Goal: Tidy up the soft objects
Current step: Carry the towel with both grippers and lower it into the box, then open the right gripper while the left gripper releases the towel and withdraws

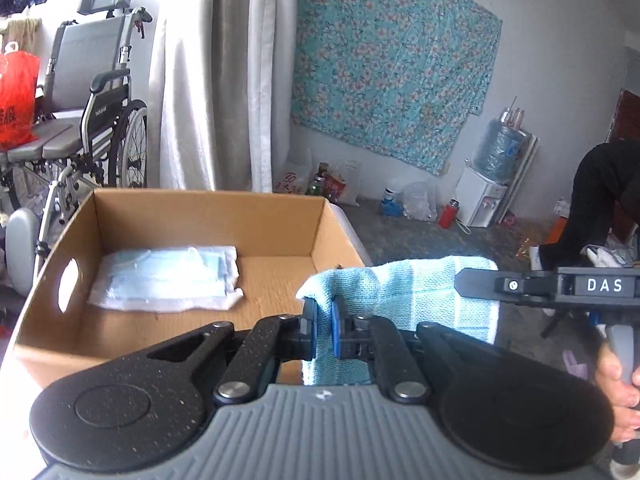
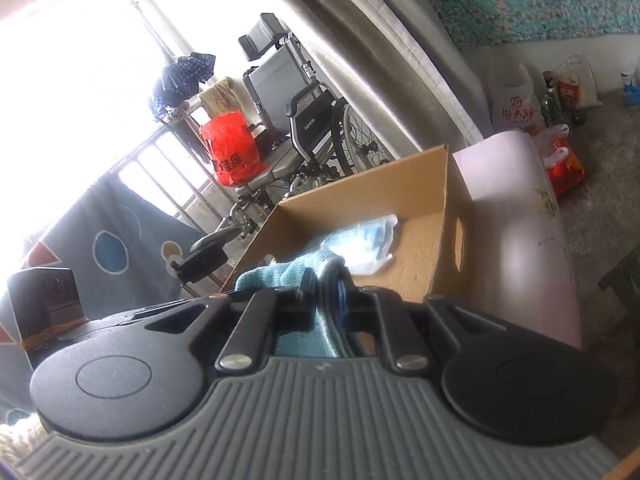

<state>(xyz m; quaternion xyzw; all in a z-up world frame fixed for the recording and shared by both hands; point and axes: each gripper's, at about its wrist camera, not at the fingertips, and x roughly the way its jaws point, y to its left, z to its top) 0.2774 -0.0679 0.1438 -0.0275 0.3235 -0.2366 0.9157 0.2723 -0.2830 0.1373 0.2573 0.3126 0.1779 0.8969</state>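
Left wrist view: the left gripper [image 1: 324, 322] has its blue pads nearly together on one edge of a light blue towel [image 1: 404, 292], and the right gripper [image 1: 464, 282] reaches in from the right side, its black fingers lying along the opposite part of the same cloth. Held at two spots, the towel hangs between them in a short span in the air, which I judge is meant to keep it flat and under control so that it can be lowered neatly instead of dropped in a heap. It is just at the near right corner of an open cardboard box [image 1: 320, 232], above the rim and not yet inside. The box stands on a pale pink surface [image 2: 516, 240], with cut-out handles in its side walls. In it lies a folded pale blue and white cloth [image 1: 168, 280], flat on the floor against the left wall; the rest of the floor is bare, so there seems room for the towel beside it. In the right wrist view the right gripper [image 2: 327, 292] shows its jaws pressed together on a bunched fold of the towel [image 2: 288, 272], with the box [image 2: 444, 208] directly ahead. A bare hand [image 1: 616, 384] grips the right tool's handle.
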